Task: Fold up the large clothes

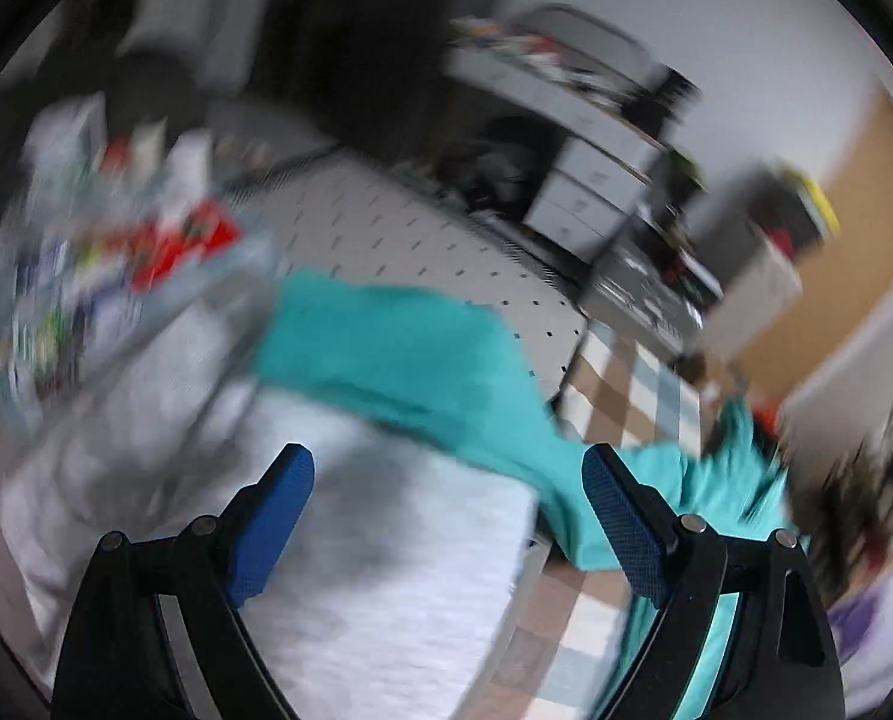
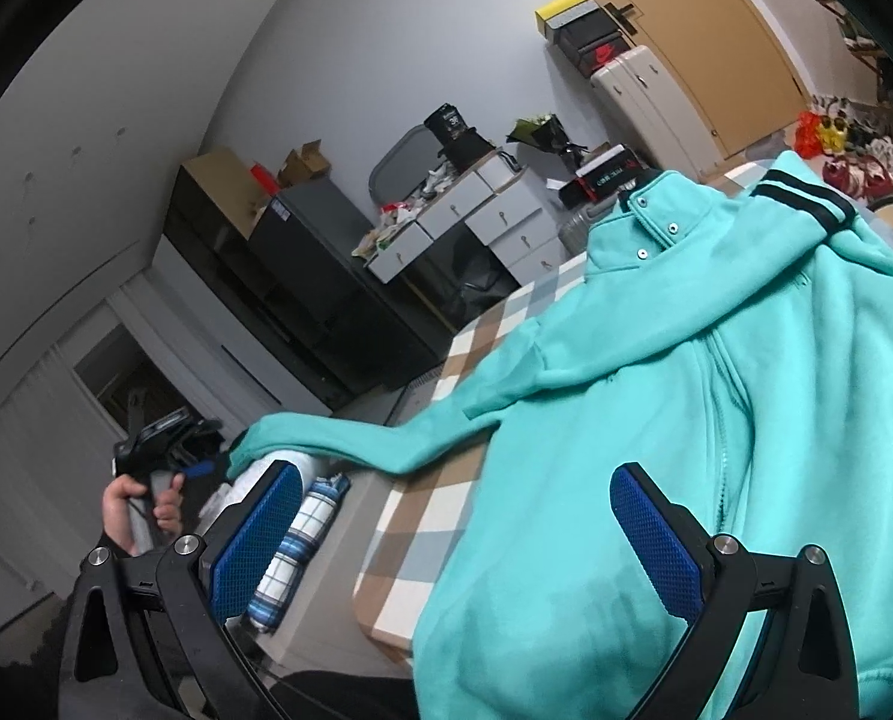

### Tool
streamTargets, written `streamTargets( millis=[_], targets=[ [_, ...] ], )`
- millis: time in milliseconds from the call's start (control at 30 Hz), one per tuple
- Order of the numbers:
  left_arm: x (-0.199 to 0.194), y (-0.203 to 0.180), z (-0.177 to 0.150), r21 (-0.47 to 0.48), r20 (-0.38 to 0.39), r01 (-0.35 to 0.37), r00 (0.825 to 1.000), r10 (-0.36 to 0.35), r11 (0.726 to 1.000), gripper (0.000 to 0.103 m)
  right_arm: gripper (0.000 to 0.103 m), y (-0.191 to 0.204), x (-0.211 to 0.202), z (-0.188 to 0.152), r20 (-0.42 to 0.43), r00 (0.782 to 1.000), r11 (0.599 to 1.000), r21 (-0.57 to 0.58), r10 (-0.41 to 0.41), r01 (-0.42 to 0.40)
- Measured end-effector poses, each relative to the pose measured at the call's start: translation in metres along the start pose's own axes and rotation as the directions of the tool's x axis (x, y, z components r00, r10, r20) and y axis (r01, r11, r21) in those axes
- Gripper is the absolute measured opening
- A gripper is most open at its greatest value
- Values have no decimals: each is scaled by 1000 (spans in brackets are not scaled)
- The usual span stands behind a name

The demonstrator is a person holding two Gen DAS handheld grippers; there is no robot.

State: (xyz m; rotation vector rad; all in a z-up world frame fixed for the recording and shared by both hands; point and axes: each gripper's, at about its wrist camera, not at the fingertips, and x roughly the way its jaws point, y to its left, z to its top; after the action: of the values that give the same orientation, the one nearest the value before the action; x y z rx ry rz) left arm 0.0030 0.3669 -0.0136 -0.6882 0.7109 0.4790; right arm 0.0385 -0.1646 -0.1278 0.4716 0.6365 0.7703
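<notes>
A teal zip-up hooded jacket [image 2: 656, 372] lies front up on the checked table [image 2: 422, 546]. One sleeve [image 2: 350, 441] stretches left past the table's edge. My right gripper [image 2: 455, 534] hovers open over the jacket's lower body, pads apart and pressing on nothing. A hand [image 2: 128, 504] holds my left gripper [image 2: 203, 468] just left of the sleeve's cuff. The left wrist view is blurred: my left gripper [image 1: 446, 462] stands wide open with nothing between its pads. The teal sleeve [image 1: 398, 348] runs across behind its right finger.
A rolled blue plaid cloth [image 2: 296, 546] lies beside the table. White-grey fabric [image 1: 356, 570] and a dotted white surface [image 1: 398, 222] sit under the left gripper, with a cluttered bin [image 1: 116, 252] at left. Grey drawers [image 2: 476, 216], a black cabinet [image 2: 302, 276] and a suitcase [image 2: 650, 102] line the wall.
</notes>
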Motion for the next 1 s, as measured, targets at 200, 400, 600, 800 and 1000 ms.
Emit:
streamTargets(
  millis=[200, 400, 600, 800, 1000],
  targets=[
    [41, 6, 10, -139, -74, 164, 982, -175, 977, 87, 103, -1, 8, -5, -26, 999, 999, -19, -34, 34],
    [79, -1, 12, -262, -85, 191, 972, -220, 946, 87, 103, -8, 6, -4, -4, 998, 998, -2, -68, 68],
    [88, 9, 21, -357, -58, 152, 981, -184, 922, 14, 103, -7, 11, -5, -16, 996, 996, -7, -89, 89],
    [55, -14, 35, -202, 84, 144, 988, -130, 969, 6, 103, -5, 13, -6, -26, 996, 996, -21, -87, 87],
    [11, -66, 46, -14, 162, 187, 970, -182, 982, 5, 103, -5, 14, -6, -28, 997, 997, -17, -74, 74]
  ],
)
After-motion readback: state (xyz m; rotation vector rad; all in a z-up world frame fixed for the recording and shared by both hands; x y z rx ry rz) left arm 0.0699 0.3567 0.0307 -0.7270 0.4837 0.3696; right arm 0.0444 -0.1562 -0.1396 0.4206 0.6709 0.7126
